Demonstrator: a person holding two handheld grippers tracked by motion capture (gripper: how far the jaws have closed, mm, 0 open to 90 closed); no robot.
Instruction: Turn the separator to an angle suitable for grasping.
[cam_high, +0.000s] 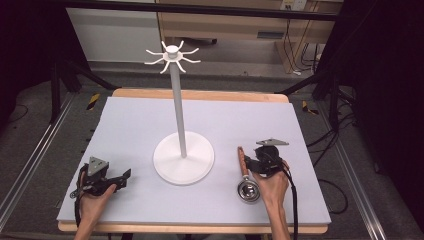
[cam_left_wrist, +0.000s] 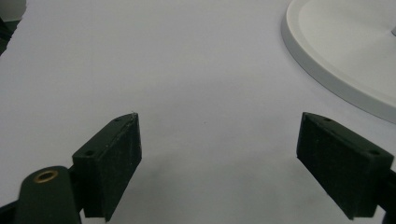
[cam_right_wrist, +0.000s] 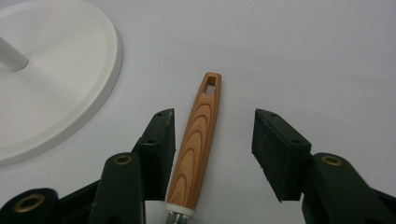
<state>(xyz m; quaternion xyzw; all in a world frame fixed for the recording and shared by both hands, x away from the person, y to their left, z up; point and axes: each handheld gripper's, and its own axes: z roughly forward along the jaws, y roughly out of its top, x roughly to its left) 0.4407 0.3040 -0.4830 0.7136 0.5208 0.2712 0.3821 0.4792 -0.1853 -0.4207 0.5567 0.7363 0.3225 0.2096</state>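
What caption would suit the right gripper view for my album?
Open black claw straddling a wooden ladle handle on the pale table cover, beside a round white stand base.

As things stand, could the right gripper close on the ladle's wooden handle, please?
Probably yes: the right gripper is open with its jaws either side of the wooden handle, and nothing lies between them.

The table (cam_high: 125, 125) (white-topped) bears a hook stand (cam_high: 183, 159) and ladle (cam_high: 245, 176).
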